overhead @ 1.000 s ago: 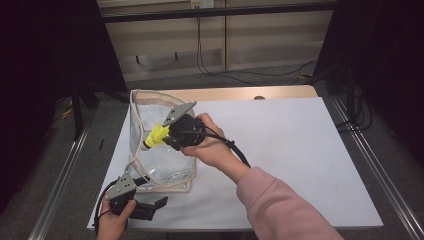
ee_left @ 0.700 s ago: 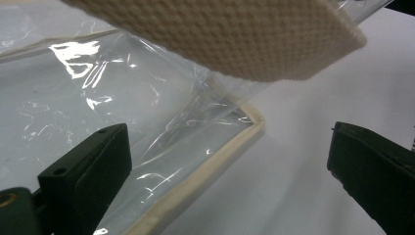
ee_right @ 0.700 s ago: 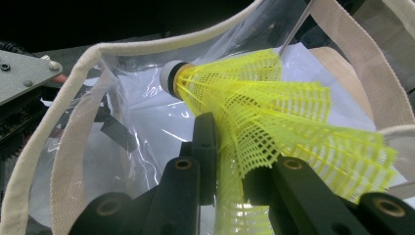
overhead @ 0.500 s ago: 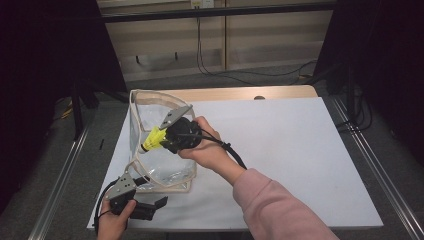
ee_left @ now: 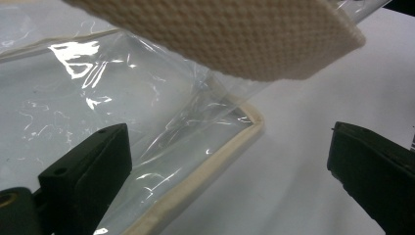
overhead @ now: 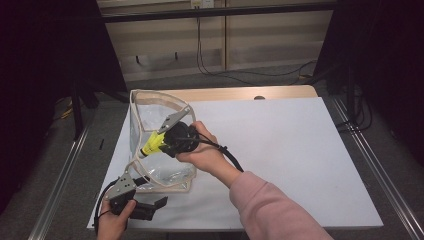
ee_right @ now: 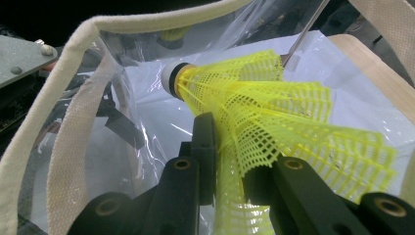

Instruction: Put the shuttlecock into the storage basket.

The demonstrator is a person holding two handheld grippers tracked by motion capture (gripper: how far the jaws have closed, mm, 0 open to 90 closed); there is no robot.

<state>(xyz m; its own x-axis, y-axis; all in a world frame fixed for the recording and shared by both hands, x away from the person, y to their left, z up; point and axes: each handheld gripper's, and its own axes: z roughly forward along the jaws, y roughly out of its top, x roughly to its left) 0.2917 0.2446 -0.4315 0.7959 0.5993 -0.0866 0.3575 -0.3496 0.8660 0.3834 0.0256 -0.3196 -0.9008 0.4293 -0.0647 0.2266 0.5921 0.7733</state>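
White board (overhead: 280,150) covers the table; at its left stands a clear bag (overhead: 155,107) with cream trim. Right gripper (overhead: 162,143), jaws clamped on a yellow shuttlecock (overhead: 151,146), holds it at the bag's mouth. Left gripper (ee_left: 230,161) sits wide by the near corner. Push the shuttlecock deep before letting go, cork first.

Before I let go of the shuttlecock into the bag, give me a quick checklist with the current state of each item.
1. Right gripper shut on the yellow shuttlecock, jaws pinching its mesh skirt: ok.
2. Shuttlecock's white cork end points into the clear bag, at the mouth: ok.
3. Bag mouth open, cream rim spread around the shuttlecock: ok.
4. Left gripper steadying the bag: not ok; its jaws stand wide open by the bag's bottom corner, gripping nothing.
5. Shuttlecock fully below the rim: cannot tell.
6. Bag resting on the white table: ok.
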